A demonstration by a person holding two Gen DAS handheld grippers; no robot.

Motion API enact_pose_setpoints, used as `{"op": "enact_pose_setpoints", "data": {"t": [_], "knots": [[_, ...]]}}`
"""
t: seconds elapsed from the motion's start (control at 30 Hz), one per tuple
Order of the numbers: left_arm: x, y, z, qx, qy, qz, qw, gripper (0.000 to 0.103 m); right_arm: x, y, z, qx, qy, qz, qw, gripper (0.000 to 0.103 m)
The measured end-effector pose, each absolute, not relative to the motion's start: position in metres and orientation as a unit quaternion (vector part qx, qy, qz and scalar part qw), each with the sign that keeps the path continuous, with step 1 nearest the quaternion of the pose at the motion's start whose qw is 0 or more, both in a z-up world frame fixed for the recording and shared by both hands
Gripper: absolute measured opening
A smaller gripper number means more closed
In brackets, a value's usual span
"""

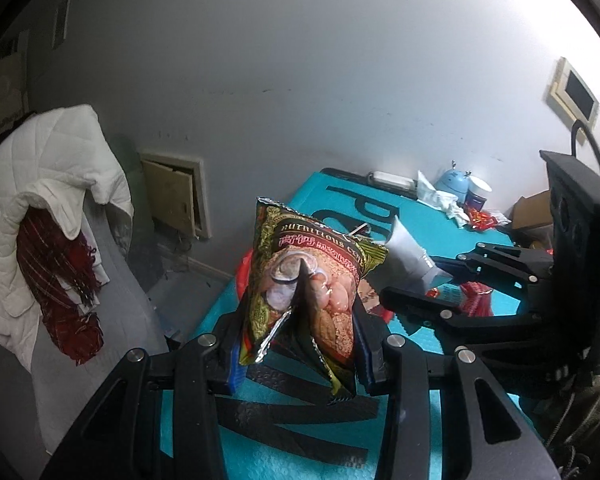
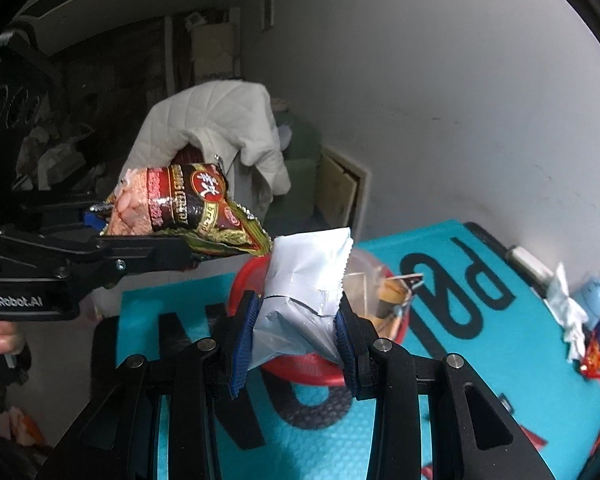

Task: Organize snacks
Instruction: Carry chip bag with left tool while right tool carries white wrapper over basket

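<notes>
My left gripper [image 1: 298,354] is shut on a dark cereal-bread snack bag [image 1: 312,276], which stands up between its blue pads above the teal mat. In the right wrist view the same snack bag [image 2: 188,210] hangs from the left gripper [image 2: 140,248] at the left. My right gripper [image 2: 296,340] is shut on a white snack packet [image 2: 304,276], held above a red basket [image 2: 320,374] that has several snacks in it. From the left wrist, the white packet [image 1: 406,256] and the right gripper [image 1: 424,284] show at the right.
A teal mat [image 2: 480,380] with big black letters covers the table. At its far end lie a blue gadget [image 1: 454,184], a white jar [image 1: 478,194], crumpled wrappers and red sweets [image 1: 480,218]. A chair with a white quilted jacket [image 1: 48,168] stands left of the table. A person's fingers [image 2: 2,340] hold the left gripper's handle.
</notes>
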State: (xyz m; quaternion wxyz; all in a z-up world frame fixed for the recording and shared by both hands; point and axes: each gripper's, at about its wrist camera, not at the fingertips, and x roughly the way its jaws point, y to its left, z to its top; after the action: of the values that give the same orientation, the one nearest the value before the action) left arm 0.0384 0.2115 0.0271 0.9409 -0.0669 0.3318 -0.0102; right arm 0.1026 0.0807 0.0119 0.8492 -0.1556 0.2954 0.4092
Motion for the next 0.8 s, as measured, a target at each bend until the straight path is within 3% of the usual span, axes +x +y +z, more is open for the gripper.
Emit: {"op": "enact_pose_setpoints", "data": {"t": [0.4, 0.53, 0.8], "knots": [[0.069, 0.218, 0.007, -0.073, 0.351, -0.013, 0.933, 0.041, 0.128, 0.101, -0.026, -0.19, 0.315, 0.419, 0.83, 0.039], [0.077, 0.217, 0.002, -0.073, 0.357, -0.012, 0.931, 0.041, 0.134, 0.096, -0.031, -0.184, 0.324, 0.41, 0.833, 0.054], [0.086, 0.208, -0.007, -0.071, 0.374, -0.022, 0.924, 0.041, 0.144, 0.078, -0.03, -0.169, 0.331, 0.386, 0.844, 0.054]]}}
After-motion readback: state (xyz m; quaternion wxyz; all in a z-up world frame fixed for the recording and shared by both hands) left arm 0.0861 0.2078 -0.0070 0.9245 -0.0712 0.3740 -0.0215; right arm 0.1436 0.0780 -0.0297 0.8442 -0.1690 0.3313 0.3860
